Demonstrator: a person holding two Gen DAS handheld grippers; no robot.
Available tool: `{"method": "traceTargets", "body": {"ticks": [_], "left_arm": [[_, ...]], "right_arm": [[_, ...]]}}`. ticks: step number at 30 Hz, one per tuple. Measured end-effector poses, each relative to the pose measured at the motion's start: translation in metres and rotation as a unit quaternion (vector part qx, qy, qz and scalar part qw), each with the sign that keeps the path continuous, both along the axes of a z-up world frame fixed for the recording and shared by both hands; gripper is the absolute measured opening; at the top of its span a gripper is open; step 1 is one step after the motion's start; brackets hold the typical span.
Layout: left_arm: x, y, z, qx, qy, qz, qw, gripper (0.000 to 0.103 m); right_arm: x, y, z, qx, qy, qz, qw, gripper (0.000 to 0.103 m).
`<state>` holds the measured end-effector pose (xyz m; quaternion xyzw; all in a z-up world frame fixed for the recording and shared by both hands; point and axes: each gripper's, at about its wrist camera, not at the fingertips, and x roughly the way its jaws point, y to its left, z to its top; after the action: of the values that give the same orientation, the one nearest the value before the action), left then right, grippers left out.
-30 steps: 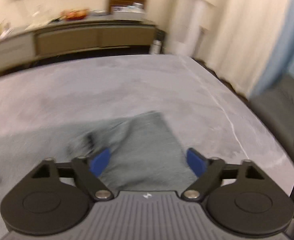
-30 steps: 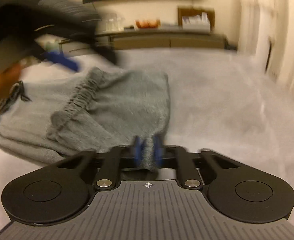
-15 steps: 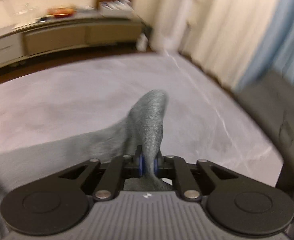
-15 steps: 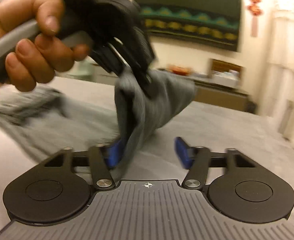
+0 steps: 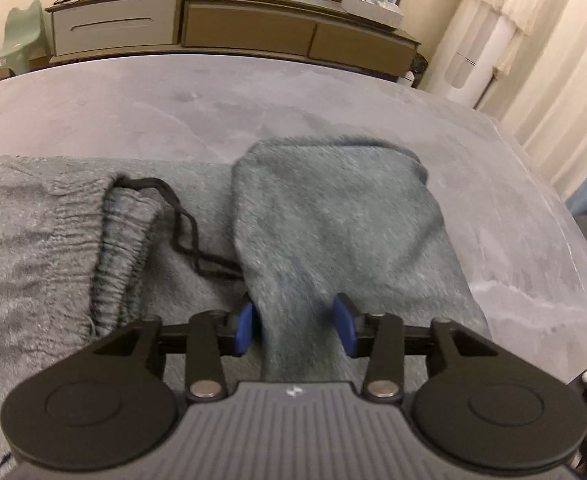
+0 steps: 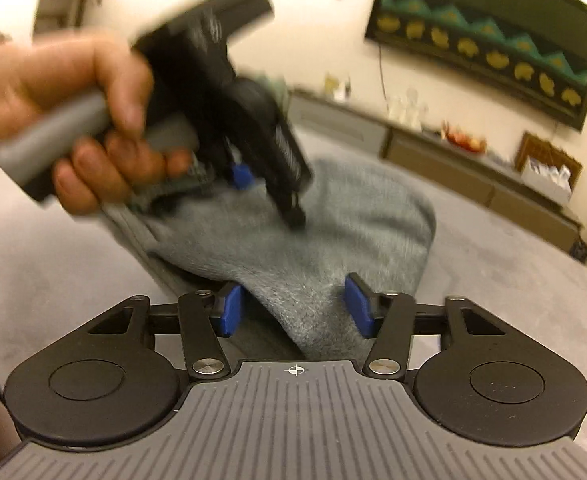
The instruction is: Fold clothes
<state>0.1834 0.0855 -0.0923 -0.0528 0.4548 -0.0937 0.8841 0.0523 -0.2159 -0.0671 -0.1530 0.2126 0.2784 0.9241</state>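
Grey fleece sweatpants lie on the grey bed, one part folded over the rest. The elastic waistband and black drawstring lie to the left. My left gripper is open, its blue pads on either side of a fold of fabric without pinching it. In the right wrist view the pants lie ahead and my right gripper is open around a cloth corner. The left gripper, held in a hand, hovers blurred over the pants.
A long low sideboard with small items stands past the bed's far edge. A green child's chair is at far left, white curtains at right. A dark wall hanging is above the sideboard.
Both grippers have opened and let go of the cloth. The left one carried a fold across and laid it over the pants. The right one released half a second earlier.
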Motion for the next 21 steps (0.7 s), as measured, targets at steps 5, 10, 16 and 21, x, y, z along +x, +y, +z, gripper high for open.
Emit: {"method": "traceTargets", "body": {"ticks": [5, 10, 16, 21], "left_arm": [[-0.004, 0.004, 0.021, 0.055, -0.029, 0.02, 0.9979, 0.045], [-0.007, -0.032, 0.058, 0.048, -0.087, -0.039, 0.9943, 0.046], [0.054, -0.144, 0.027, 0.158, -0.057, -0.153, 0.9738, 0.049], [0.096, -0.166, 0.009, 0.176, -0.03, -0.159, 0.971, 0.05]], "right_arm": [[0.008, -0.01, 0.01, 0.029, 0.034, -0.007, 0.999, 0.062], [0.016, -0.021, 0.02, 0.058, 0.069, -0.013, 0.996, 0.06], [0.035, -0.013, -0.004, 0.027, 0.08, -0.051, 0.995, 0.053], [0.014, 0.005, -0.018, -0.04, 0.074, -0.005, 0.996, 0.066]]}}
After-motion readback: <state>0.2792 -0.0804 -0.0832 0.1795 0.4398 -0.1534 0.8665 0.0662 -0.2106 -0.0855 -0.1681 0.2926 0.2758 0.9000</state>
